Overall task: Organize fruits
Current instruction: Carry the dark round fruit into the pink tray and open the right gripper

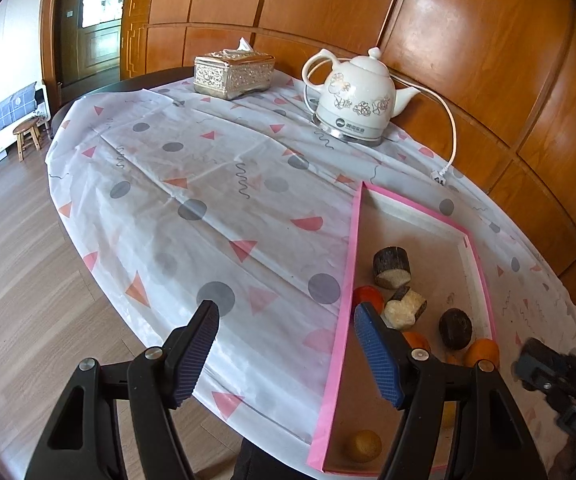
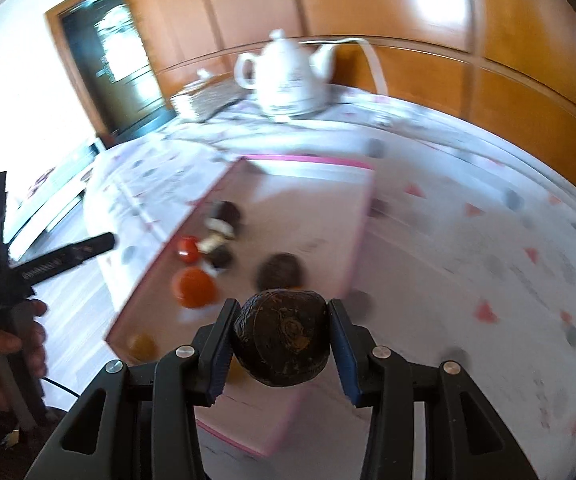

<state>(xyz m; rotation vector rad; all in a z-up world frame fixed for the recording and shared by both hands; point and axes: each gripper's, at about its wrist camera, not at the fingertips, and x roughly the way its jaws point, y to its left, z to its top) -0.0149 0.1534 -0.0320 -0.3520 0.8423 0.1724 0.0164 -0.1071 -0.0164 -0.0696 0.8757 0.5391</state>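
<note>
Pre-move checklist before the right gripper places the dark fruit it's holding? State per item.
1. Right gripper shut on the dark round fruit, pads on both sides: ok.
2. Fruit off the surface, above the near part of the pink-edged tray: ok.
3. Bare tray floor available beyond the fruit pile: ok.
4. Left gripper open, empty, straddling the tray's left edge, apart from the right one: ok.
5. Kettle and its cord sit beyond the tray: ok.
6. Right wrist view sharp enough to judge placement: not ok, motion blur.

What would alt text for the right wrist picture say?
The right gripper clamps a dark round fruit above a pink-edged tray holding orange and dark fruits. A white kettle stands behind, blurred.
</note>
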